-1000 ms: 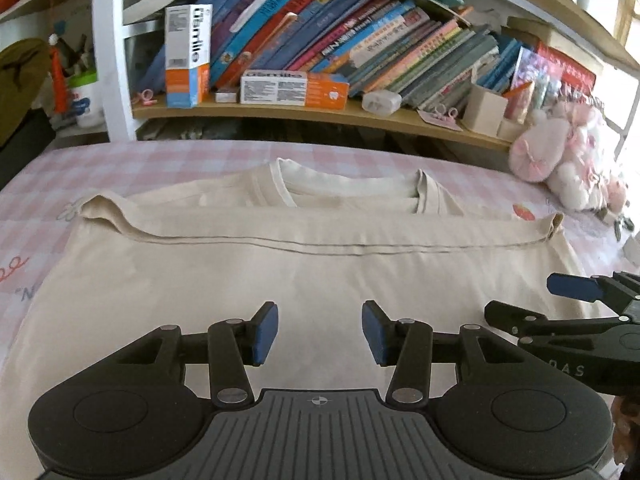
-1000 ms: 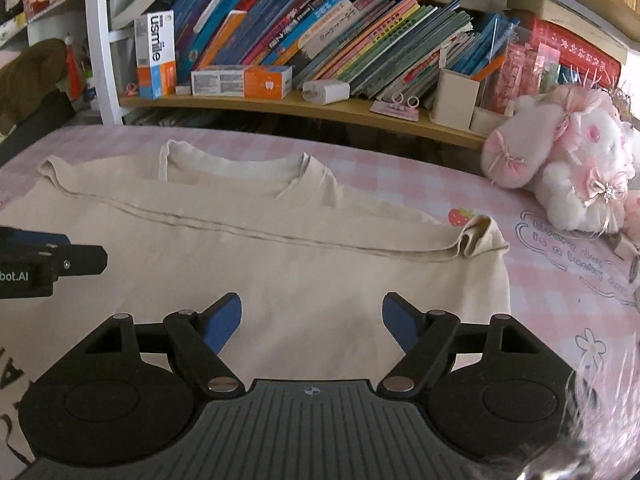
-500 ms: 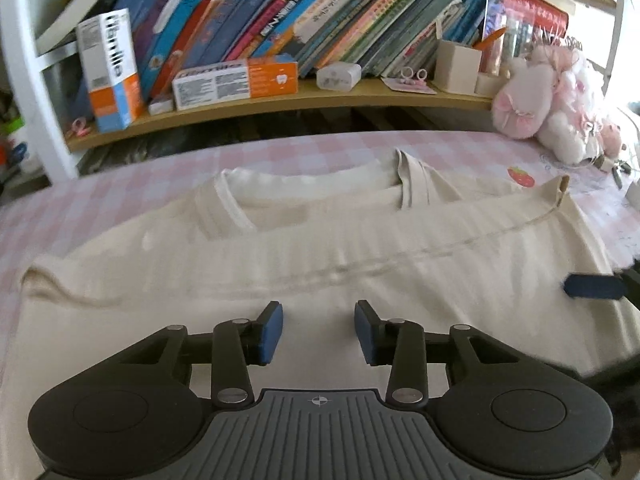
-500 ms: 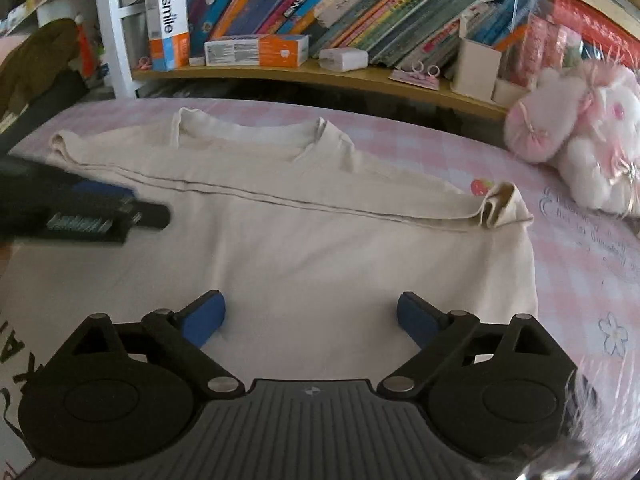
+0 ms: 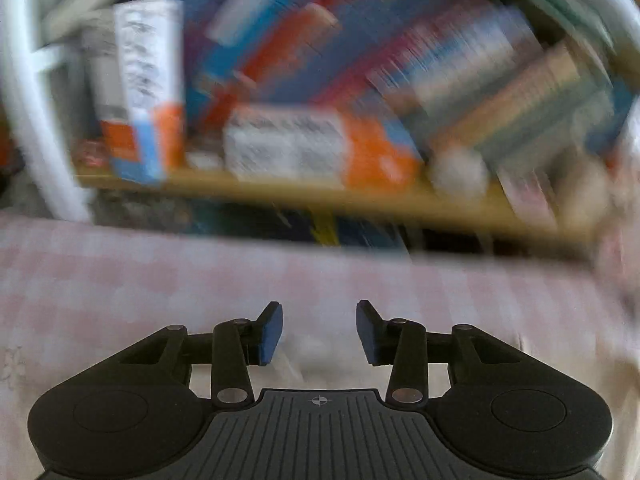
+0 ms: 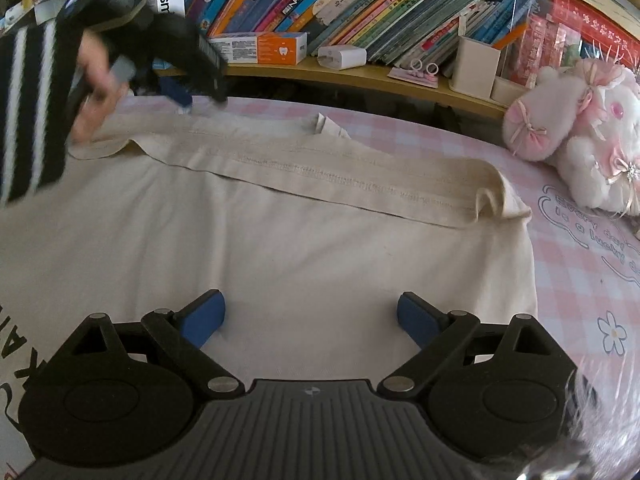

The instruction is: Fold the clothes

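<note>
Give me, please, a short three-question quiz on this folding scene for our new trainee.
1. True or false: the right gripper is clamped on the beige shirt.
2. Which gripper has reached the shirt's far edge near the bookshelf? A) left B) right
3. Fill in: the pink plush toy sits on the ____ side of the right wrist view.

Key: 1 false, it is open above the cloth; 2 A, the left gripper; 3 right.

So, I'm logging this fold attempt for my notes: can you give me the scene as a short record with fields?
garment: cream shirt lying flat, folded hem band across its far side
surface: pink checked tablecloth
left gripper: open, at the shirt's far left edge; its own view is motion-blurred
right gripper: open wide, low over the shirt's near part, holding nothing
nearby: pink plush toy at the right
</note>
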The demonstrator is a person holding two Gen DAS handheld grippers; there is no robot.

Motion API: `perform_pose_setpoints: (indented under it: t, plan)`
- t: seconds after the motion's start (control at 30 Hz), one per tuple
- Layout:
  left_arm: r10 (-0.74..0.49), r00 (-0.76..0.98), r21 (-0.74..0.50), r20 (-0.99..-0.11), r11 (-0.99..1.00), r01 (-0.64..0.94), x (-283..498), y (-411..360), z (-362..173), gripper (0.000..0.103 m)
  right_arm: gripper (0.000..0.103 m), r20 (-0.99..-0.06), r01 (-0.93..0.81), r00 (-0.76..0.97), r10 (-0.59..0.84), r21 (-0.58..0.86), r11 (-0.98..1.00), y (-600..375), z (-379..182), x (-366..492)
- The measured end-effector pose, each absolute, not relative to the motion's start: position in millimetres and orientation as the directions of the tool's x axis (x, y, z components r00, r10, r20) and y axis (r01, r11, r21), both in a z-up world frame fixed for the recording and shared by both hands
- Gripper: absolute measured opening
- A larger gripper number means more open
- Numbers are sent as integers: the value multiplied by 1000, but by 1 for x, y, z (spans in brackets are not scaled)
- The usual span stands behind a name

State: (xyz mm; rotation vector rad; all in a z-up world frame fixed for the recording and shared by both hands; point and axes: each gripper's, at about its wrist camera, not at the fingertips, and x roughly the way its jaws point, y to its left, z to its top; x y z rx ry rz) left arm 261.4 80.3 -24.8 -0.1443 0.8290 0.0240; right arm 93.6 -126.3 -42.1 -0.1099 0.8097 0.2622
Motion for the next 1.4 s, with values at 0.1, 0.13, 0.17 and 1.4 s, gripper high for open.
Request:
perform_pose_setpoints:
  t: [0.1,0.13,0.17,1.4]
  plan:
    - [-44,726,-129,-686,990,-62,236,94,-12,42,93,-727,-272,660,189,4,962,-127,-42,93]
    - [-48,725,-113,-687,993,-41,224,97,-12,42,93,-726,-272,661,190,3,962,-127,-42,93]
    - [-52,724,-97,-688,995,-20,212,99,-12,42,93,-726,-273,661,190,3,962,-127,-42,93]
    - [3,706,141,-709,980,137,171,68,-49,6,84,-673,-265,736,71,-190,945,-101,-35,116]
